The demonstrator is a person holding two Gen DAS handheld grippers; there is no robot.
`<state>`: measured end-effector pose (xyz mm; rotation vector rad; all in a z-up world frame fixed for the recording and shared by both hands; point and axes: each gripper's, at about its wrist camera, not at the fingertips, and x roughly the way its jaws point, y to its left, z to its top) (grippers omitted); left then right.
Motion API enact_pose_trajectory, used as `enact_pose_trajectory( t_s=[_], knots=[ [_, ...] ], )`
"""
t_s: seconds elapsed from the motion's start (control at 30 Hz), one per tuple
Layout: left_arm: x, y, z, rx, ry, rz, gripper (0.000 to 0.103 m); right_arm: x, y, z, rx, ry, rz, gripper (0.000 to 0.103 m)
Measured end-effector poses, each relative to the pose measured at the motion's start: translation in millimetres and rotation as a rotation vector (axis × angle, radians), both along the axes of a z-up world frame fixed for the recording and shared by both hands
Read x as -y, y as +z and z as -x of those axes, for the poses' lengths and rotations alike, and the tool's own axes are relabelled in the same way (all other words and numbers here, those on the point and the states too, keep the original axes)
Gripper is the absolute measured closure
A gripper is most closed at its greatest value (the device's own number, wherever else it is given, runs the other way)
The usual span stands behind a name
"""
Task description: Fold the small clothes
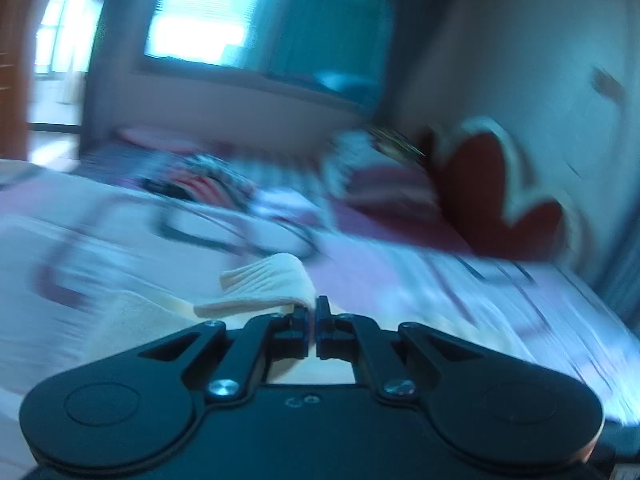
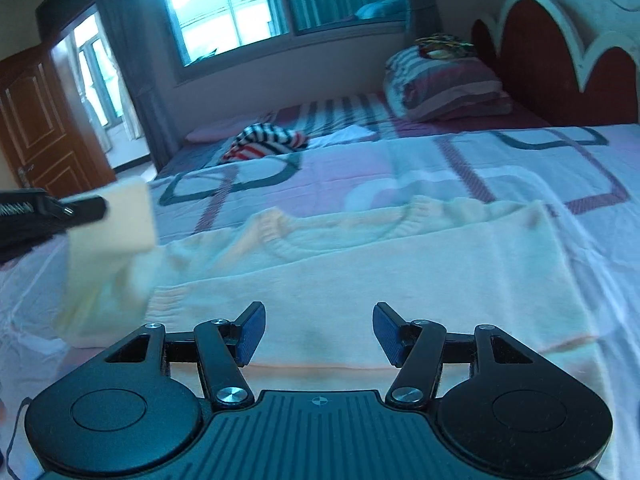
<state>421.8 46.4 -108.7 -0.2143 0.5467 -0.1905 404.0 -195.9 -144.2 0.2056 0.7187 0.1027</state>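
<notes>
Bed (image 2: 500, 168) carries cream sweater (image 2: 360, 264); left claw (image 1: 313, 312) pinches what looks like its sleeve, right claw (image 2: 319, 332) gapes empty; no legible writing.

Left wrist cam sits just behind the left gripper (image 1: 313, 312), low and close over the bed (image 1: 100, 240), rolled so the scene tilts, heavily motion-blurred, facing the window (image 1: 208, 12) wall with the red headboard (image 1: 492, 196) at right. Right wrist cam sits behind the right gripper (image 2: 319, 332), angled down, close above the cream sweater (image 2: 360, 264), same general heading: window (image 2: 228, 12) ahead, headboard (image 2: 540, 52) right, wooden door (image 2: 40, 120) left. Shared: bed, sweater's cuff (image 1: 264, 280), striped garment (image 2: 264, 140), pillow (image 2: 444, 84), window, headboard; left gripper enters the right view at the left edge.
</notes>
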Motion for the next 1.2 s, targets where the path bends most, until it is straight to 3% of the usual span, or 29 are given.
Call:
enact_pose_trajectory(
  t_s=[0.07,0.17,0.23,0.27,0.3,0.37,0.5,0.63,0.83,1.07,1.1,1.13,1.17,1.2],
  knots=[
    [33.2,-18.4,-2.6,-0.047,-0.07,-0.024,0.1,21.8,1.4,7.9,-0.004,-0.036,-0.002,0.044],
    [65.0,-46.9,-2.4,-0.148,-0.13,-0.093,0.079,48.8,-0.9,18.2,-0.026,-0.071,-0.012,0.044],
    [74.2,-53.0,4.0,-0.187,-0.142,-0.119,0.077,61.2,-1.6,24.4,-0.031,-0.081,-0.025,0.044],
    [73.9,-53.3,10.0,-0.184,-0.146,-0.126,0.063,66.0,-1.3,27.2,-0.031,-0.081,-0.03,0.044],
    [74.5,-51.4,17.1,-0.17,-0.15,-0.138,0.041,68.9,-0.9,29.3,-0.029,-0.078,-0.036,0.044],
    [71.3,-44.9,32.0,-0.114,-0.122,-0.174,0.027,70.5,-1.3,32.2,-0.03,-0.07,-0.05,0.044],
    [55.4,-37.7,49.0,-0.079,-0.08,-0.263,0.027,59.7,0.9,29.0,-0.036,-0.013,-0.095,0.044],
    [24.8,-42.0,57.9,-0.116,0.021,-0.338,0.027,40.4,-3.9,19.2,-0.07,0.065,-0.179,0.044],
    [-8.0,-56.0,67.0,-0.193,0.137,-0.314,0.027,30.7,-14.6,8.5,-0.117,0.062,-0.217,0.044],
    [-18.3,-65.0,67.2,-0.214,0.173,-0.318,0.027,25.2,-21.9,5.2,-0.165,0.039,-0.152,0.044],
    [-17.8,-66.2,65.9,-0.214,0.172,-0.317,0.027,23.6,-20.8,5.9,-0.164,0.034,-0.151,0.048],
    [-17.2,-66.4,65.0,-0.214,0.173,-0.318,0.027,19.7,-19.9,5.9,-0.151,0.032,-0.145,0.06],
    [-17.2,-67.7,65.1,-0.212,0.177,-0.32,0.027,17.1,-18.3,5.5,-0.143,0.043,-0.14,0.09],
    [-17.9,-68.2,64.9,-0.209,0.182,-0.321,0.027,14.0,-17.7,1.8,-0.143,0.056,-0.14,0.092]
  ],
)
